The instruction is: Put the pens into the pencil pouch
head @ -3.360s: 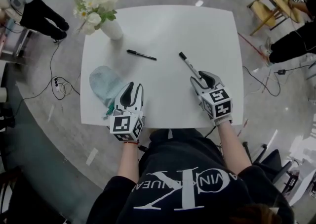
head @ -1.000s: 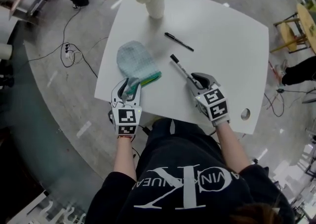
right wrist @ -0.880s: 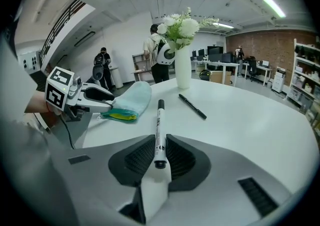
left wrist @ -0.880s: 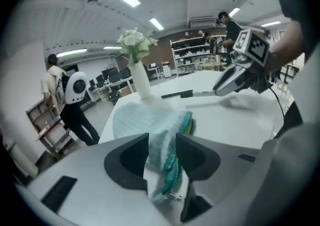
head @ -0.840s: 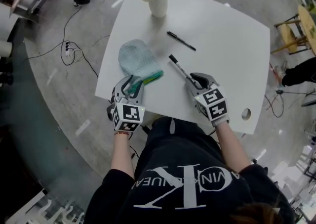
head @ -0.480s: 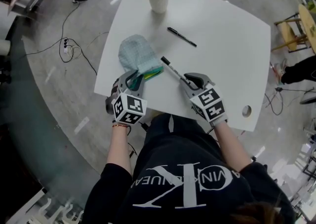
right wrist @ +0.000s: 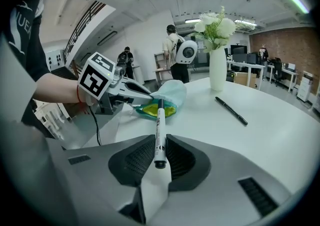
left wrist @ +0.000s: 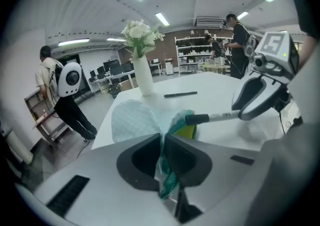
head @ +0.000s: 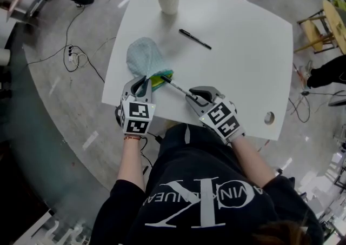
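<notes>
The white bench (head: 243, 49) carries all the task items. The pencil pouch (head: 141, 60) lies near its left front corner, with its mouth facing the person and the yellow lining showing.

Left gripper (head: 141, 83): the jaws are closing, narrow, on the teal rim of the pouch mouth. Fabric sits pinched between the pads. This is the current change: the mouth is now being anchored and held up, so it should stay in place against a push.

Right gripper (head: 195, 96): clamped on the rear end of a pen (head: 175, 87). The capped tip points at the pouch mouth and sits at its edge, not yet inside.

A second pen (head: 194, 39) lies well apart on the bench, near the vase (head: 168, 1), untouched.

Assessment: insertion of the first pen can begin; neither pen is stowed.
</notes>
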